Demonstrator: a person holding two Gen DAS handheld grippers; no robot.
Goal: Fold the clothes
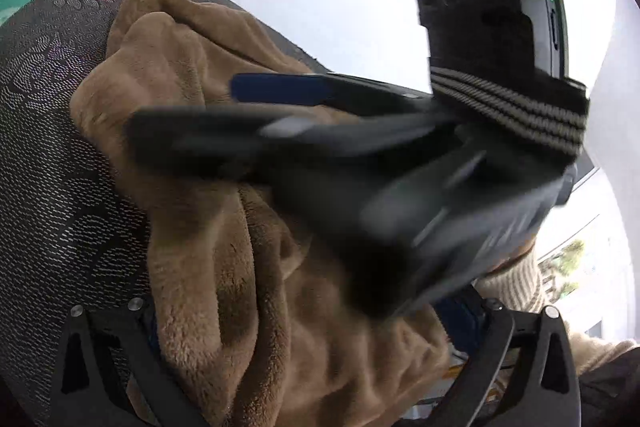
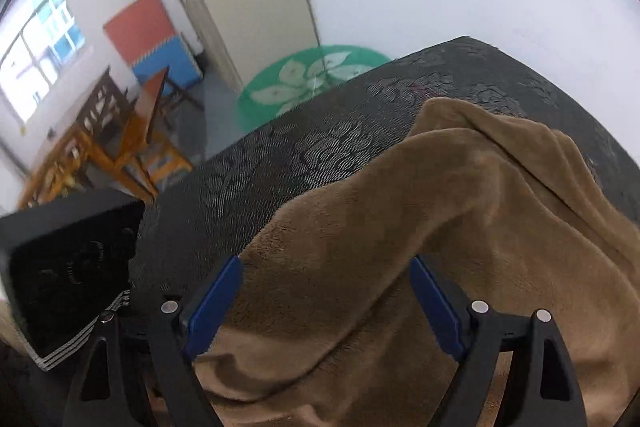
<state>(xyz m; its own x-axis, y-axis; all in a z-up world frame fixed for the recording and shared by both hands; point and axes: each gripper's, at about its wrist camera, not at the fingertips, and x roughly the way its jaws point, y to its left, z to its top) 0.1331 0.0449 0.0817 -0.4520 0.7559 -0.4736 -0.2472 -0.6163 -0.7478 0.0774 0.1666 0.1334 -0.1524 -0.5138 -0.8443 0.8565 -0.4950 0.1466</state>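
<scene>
Now | right gripper (image 2: 324,303) fingers apart | brown garment (image 2: 440,227) near table (image 2: 320,147) edge

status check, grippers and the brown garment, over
right gripper open over brown garment, holding nothing. left gripper buried in its folds, state unclear. garment bunched on dark table.

Both wrist views sit close above the brown garment (image 1: 248,267) on the dark bench (image 2: 320,147), angled downward; both share them.
</scene>
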